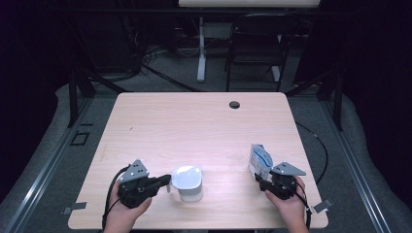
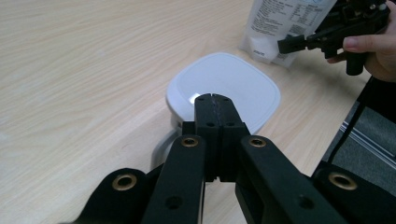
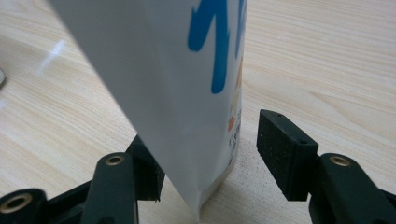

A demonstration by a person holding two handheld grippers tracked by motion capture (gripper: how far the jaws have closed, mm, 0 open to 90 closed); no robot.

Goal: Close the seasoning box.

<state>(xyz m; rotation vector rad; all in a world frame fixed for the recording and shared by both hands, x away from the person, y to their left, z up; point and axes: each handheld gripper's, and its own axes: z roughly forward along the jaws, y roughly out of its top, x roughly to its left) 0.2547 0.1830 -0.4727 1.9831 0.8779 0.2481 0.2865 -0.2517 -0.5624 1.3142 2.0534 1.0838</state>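
Note:
A white rounded-square container (image 1: 187, 182) with a closed lid (image 2: 224, 88) stands near the table's front edge. My left gripper (image 1: 166, 179) is shut, its tips (image 2: 213, 100) at the lid's near edge with nothing visible between the jaws. To the right stands a white pouch (image 1: 259, 161) with blue print (image 3: 196, 93). My right gripper (image 1: 263, 181) is open, with one jaw on each side of the pouch's bottom (image 3: 215, 161). The right pad (image 3: 282, 151) is a little clear of the pouch, and the left jaw is partly hidden behind it. The left gripper view also shows the pouch (image 2: 280, 23) and the right gripper (image 2: 303, 43).
The wooden table (image 1: 194, 126) has a round cable hole (image 1: 234, 104) near its far edge. Behind it on the floor stand a black chair (image 1: 256, 46) and a white desk leg (image 1: 201, 53). The person's hands hold both grippers at the front edge.

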